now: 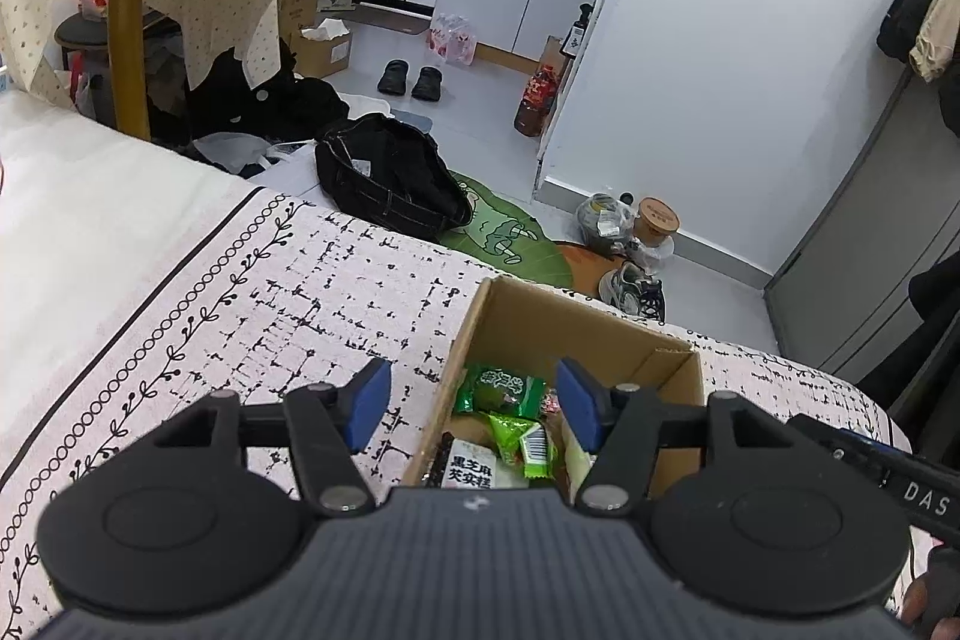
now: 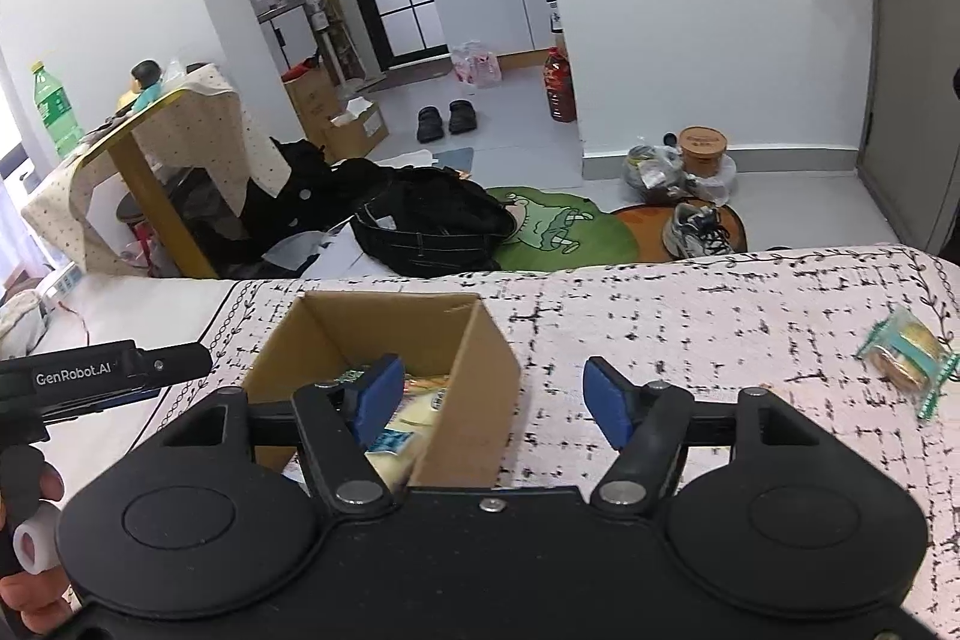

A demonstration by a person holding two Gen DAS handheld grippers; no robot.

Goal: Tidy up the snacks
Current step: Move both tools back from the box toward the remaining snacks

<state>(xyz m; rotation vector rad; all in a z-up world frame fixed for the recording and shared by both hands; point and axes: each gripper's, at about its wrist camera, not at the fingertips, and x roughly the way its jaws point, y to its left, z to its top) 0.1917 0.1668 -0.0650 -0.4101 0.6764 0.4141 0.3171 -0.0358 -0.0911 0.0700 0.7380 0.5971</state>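
Left gripper, lower centre of the left wrist view: blue pads spread apart, nothing pinched, left pad over patterned cloth, right pad over the box mouth. Right gripper, lower centre of the right wrist view: pads likewise spread and empty, left pad inside the box opening, right pad over bare cloth.

Cardboard box, open-topped, standing on the bedspread just ahead of both grippers. Inside, in the left wrist view: green snack packets, a white packet with black print lying against the near-left wall, a red wrapper only partly visible. Inside, in the right wrist view: pale yellow packets and a blue-and-white wrapper, half hidden behind the left pad.

Loose biscuit packet with teal wrapper edges, lying on the cloth at the right of the right wrist view, well apart from the box and near the bedspread's edge.

Far edge of the bedspread across the middle of both frames; floor beyond. Open cloth to the left of the box in the left wrist view, and between box and biscuit packet in the right wrist view. On the floor past the edge: black bag, green rug, sneaker.
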